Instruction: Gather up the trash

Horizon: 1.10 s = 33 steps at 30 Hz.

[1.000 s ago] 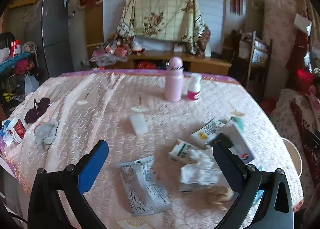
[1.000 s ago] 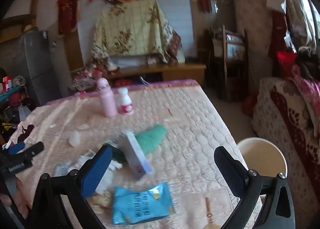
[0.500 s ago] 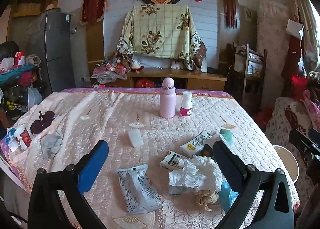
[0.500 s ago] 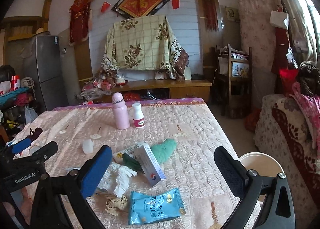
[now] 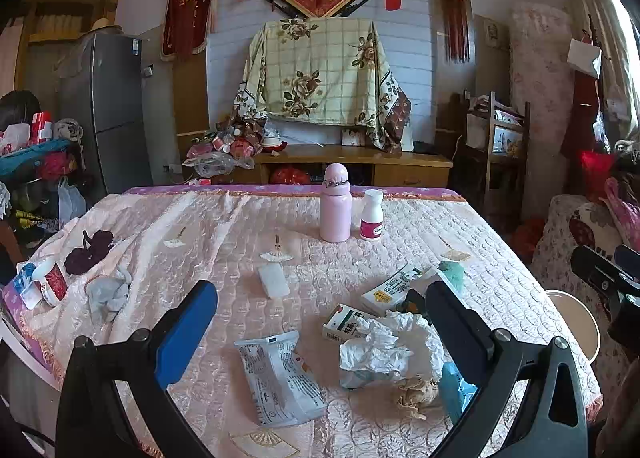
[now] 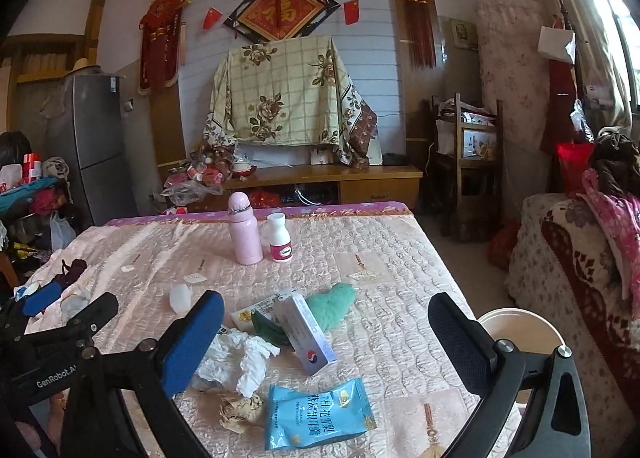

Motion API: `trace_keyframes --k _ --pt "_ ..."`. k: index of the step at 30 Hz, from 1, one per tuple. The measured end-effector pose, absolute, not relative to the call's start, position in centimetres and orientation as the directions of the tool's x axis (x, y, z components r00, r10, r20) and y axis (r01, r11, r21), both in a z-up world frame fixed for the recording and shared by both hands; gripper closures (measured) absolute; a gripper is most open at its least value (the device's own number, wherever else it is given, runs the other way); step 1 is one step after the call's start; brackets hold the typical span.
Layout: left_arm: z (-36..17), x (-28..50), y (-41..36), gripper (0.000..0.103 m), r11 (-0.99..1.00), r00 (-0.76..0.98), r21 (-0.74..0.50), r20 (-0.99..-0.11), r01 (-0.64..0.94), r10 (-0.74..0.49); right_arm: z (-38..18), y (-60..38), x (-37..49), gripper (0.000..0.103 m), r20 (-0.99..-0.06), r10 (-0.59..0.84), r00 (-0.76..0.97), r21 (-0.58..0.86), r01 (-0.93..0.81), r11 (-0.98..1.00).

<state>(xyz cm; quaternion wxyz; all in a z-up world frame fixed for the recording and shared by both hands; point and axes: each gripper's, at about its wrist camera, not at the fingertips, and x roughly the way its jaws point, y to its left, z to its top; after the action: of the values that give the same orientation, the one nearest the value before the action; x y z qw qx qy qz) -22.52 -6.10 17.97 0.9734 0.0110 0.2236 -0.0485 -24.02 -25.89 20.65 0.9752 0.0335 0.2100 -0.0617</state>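
Note:
Trash lies on the pink quilted table [image 5: 224, 225]: a grey-white wrapper [image 5: 278, 376], crumpled white tissue [image 5: 390, 346], a brown paper wad [image 5: 416, 396], small medicine boxes [image 5: 344, 324] and a blue packet [image 6: 318, 412]. The right wrist view also shows the tissue [image 6: 240, 358], a tall white-blue box [image 6: 308, 332] and a green cloth [image 6: 334, 304]. My left gripper [image 5: 320, 318] is open above the wrapper and tissue. My right gripper [image 6: 326, 330] is open above the box and the blue packet. Both are empty.
A pink bottle [image 5: 335, 203] and a white pill bottle [image 5: 371, 215] stand at the table's far side. A white bucket [image 6: 520, 334] sits on the floor past the right edge. A grey cloth [image 5: 106, 294] and cups lie at the left edge. A sofa [image 6: 580, 278] stands right.
Both grippers have pulled back and tilted up from the table, so the trash looks smaller and more of the far wall shows. Both stay open and empty.

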Motion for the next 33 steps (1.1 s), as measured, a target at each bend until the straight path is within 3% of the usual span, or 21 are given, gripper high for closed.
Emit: trace_keyframes --k 33 --pt "18.09 -22.98 -6.02 0.000 0.995 0.902 -0.004 -0.424 0.095 -0.088 20.12 -25.58 -23.63 0.000 -0.428 -0.116 0.896 0.028 0.141 0.990"
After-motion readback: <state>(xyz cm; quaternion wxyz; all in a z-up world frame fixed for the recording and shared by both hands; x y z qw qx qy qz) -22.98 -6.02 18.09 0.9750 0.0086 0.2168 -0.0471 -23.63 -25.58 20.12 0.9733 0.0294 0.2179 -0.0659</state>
